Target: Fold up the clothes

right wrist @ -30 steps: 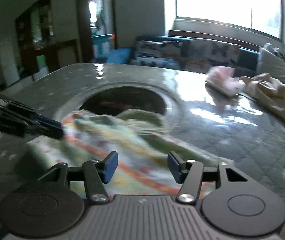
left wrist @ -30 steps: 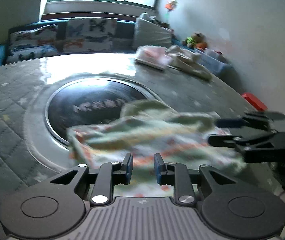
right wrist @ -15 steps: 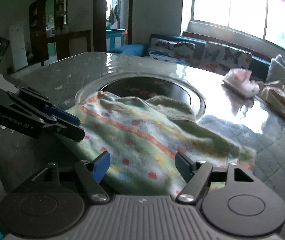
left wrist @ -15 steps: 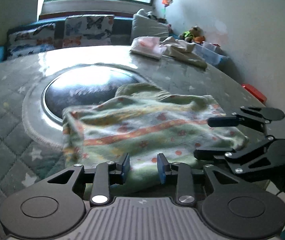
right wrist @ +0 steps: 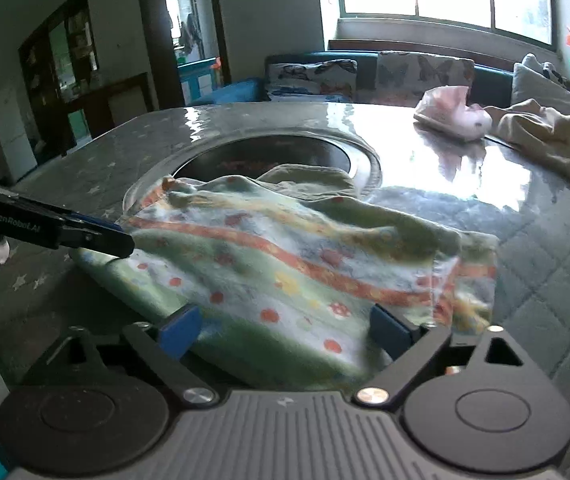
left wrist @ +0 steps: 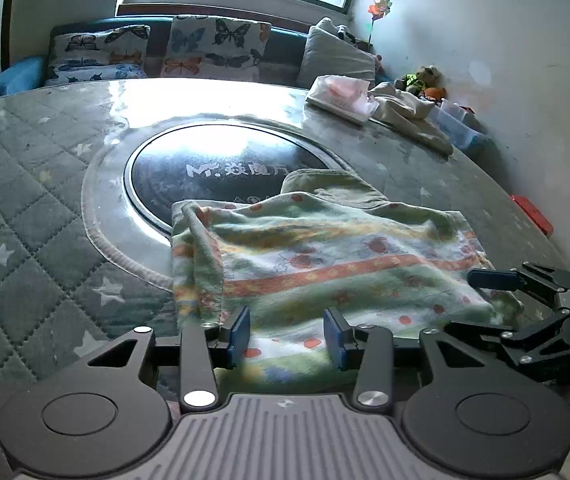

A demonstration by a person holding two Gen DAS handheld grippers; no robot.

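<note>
A green garment (left wrist: 325, 256) with orange stripes and red dots lies folded on the quilted table (left wrist: 25, 216), its far edge over the dark round inset (left wrist: 213, 168). My left gripper (left wrist: 287, 338) sits at the garment's near edge. Its jaws are opening; the cloth lies between the blue pads (left wrist: 239, 334), and they do not press it. In the right wrist view the same garment (right wrist: 285, 248) spreads ahead of my right gripper (right wrist: 285, 328), whose jaws are opening wide over the near edge, pads off the cloth. Each gripper shows in the other's view: right gripper (left wrist: 481, 304), left gripper (right wrist: 97, 236).
A folded pink garment (left wrist: 341, 94) and a crumpled beige garment (left wrist: 409, 114) lie at the table's far right. A sofa with butterfly cushions (left wrist: 217, 48) stands behind the table under the window. A red object (left wrist: 533, 214) lies past the table's right edge.
Both grippers' jaws have widened, the right one most. The garment, blurred and moving before, has settled flat on the table. Both grippers sit a little lower and closer to its near edge.
</note>
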